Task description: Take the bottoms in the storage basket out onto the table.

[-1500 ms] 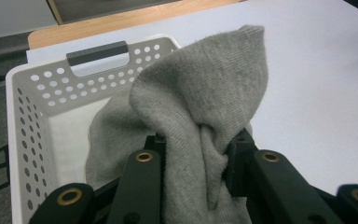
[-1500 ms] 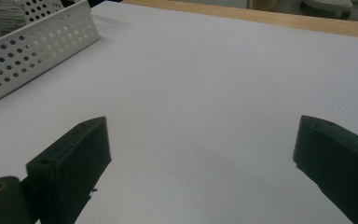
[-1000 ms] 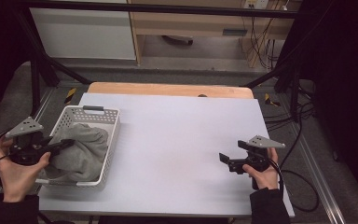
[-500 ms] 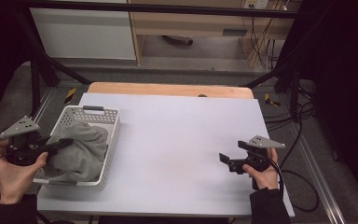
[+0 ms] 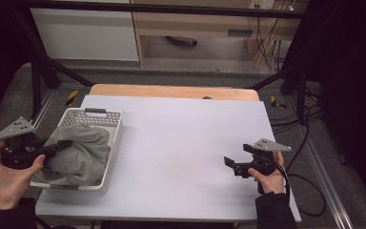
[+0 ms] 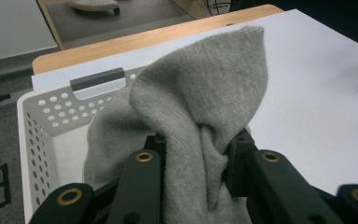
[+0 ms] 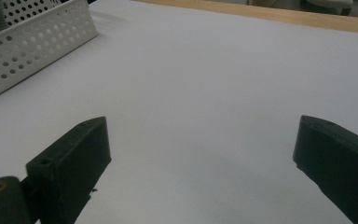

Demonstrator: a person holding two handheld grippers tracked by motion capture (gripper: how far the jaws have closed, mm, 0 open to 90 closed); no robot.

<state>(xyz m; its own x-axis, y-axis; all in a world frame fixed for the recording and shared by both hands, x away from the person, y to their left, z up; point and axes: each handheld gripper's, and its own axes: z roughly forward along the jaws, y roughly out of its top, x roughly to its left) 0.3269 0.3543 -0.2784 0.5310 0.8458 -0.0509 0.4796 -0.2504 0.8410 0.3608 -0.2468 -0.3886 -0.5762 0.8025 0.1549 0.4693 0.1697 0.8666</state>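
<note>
A grey knitted cloth (image 6: 200,107), soft and fuzzy, is lying in a perforated white plastic basket (image 5: 108,157) at the frame's left; the matt white tabletop (image 5: 186,138) is showing a wooden edge.

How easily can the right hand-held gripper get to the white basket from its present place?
Probably easily: the right hand-held gripper has open jaws, and bare table lies between it and the white basket.

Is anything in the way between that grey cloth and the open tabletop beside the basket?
Only the basket's own right wall stands between them. The left gripper is shut on a fold of the grey cloth, which still lies partly inside the basket. Beyond that wall, the white tabletop shows nothing on it.
</note>
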